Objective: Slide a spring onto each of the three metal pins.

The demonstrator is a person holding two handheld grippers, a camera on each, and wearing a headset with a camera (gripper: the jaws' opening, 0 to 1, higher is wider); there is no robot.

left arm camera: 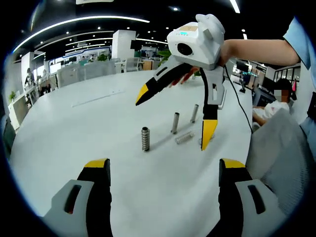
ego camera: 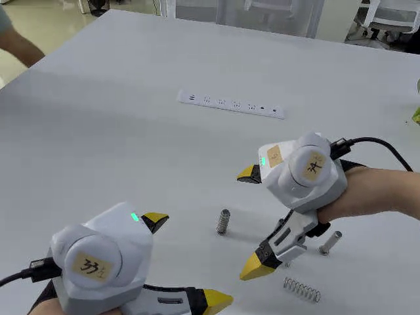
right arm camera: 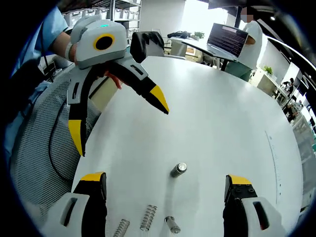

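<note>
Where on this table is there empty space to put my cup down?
Bare: the wide stretch between the power strip and the right gripper, and the table's far left. Crowded: around that gripper, where the sprung pin, bare pin and loose spring sit close.

White left hand-held gripper [ego camera: 189, 259], white right hand-held gripper [ego camera: 249, 222], yellow-tipped black jaws, black cables [ego camera: 377, 139]
</note>
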